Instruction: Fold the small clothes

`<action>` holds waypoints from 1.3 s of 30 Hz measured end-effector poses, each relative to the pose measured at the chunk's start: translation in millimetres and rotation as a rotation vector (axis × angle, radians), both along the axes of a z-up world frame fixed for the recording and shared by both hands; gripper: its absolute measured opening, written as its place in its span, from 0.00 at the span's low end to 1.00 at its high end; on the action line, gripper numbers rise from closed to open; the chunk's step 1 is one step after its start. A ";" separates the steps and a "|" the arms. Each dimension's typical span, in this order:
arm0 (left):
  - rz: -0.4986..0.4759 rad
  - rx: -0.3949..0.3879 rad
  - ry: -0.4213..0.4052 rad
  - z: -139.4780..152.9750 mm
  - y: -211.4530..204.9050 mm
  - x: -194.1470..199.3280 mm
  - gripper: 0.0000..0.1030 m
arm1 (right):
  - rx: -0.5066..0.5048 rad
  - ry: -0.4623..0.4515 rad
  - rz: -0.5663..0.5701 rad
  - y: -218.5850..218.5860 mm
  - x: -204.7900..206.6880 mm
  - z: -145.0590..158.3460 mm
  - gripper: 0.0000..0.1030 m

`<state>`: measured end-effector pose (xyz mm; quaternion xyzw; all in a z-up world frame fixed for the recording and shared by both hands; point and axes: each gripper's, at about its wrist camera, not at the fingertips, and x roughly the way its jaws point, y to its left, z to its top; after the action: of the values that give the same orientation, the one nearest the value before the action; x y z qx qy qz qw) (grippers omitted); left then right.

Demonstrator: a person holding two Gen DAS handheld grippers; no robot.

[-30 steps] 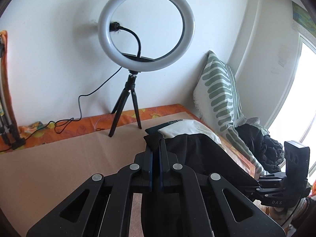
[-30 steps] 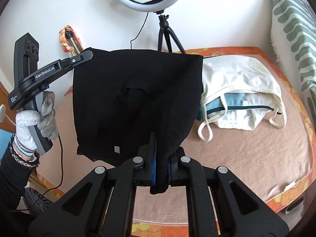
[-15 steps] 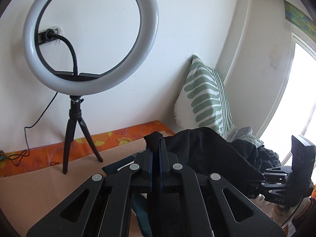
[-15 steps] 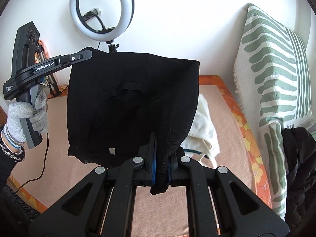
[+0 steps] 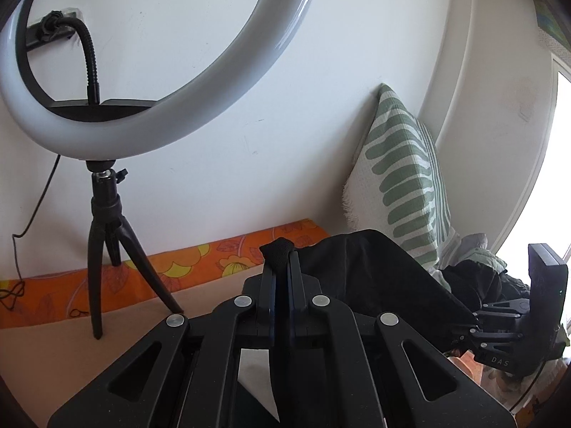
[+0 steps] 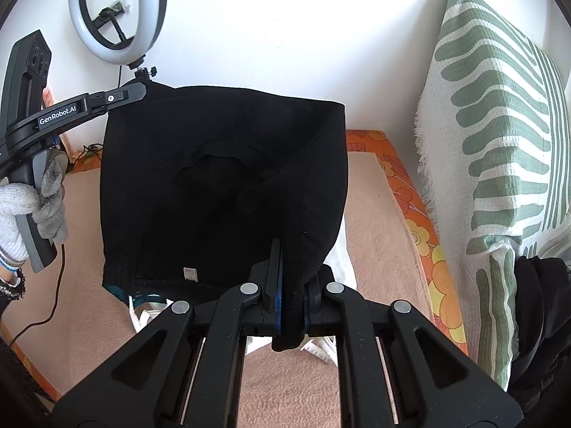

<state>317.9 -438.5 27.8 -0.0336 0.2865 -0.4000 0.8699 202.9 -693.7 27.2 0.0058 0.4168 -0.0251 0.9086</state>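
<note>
With your left gripper [image 6: 142, 90] and right gripper [image 6: 291, 287] each clamped on a top corner of the black garment [image 6: 228, 192] hanging above the bed [image 6: 374, 235], uneven lowering risks it bunching onto the white clothes [image 6: 342, 256] beneath.

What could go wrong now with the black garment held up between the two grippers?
1. The left gripper pinches only a corner of the garment; it might slip as the cloth is stretched.
2. The ring light stands close; a swing might knock it over.
3. Lowering blind could rumple the white clothes underneath.
</note>
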 end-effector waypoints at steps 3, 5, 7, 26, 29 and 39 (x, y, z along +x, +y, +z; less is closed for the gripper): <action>0.036 0.054 -0.010 -13.2 -4.7 6.8 0.04 | -0.003 0.018 -0.042 -14.8 11.0 -16.6 0.09; 0.057 0.093 -0.017 -18.5 -8.2 10.2 0.09 | -0.016 0.044 -0.073 -21.3 16.0 -26.8 0.09; 0.051 0.096 -0.018 -18.7 -6.8 10.3 0.29 | -0.050 0.057 -0.101 -22.6 16.0 -31.4 0.27; 0.019 0.124 -0.072 21.9 28.1 -49.9 0.80 | -0.073 -0.095 -0.210 -7.2 -25.4 21.1 0.80; 0.023 0.129 -0.074 30.7 37.8 -61.8 0.80 | -0.060 -0.120 -0.216 1.4 -34.8 34.2 0.83; 0.024 0.139 -0.120 63.9 88.9 -118.7 0.81 | -0.049 -0.214 -0.226 47.7 -75.7 77.8 0.98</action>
<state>199.2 -349.6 91.7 0.0472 0.2605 -0.3700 0.8905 127.2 -645.9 105.0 0.0334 0.3136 -0.1367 0.9391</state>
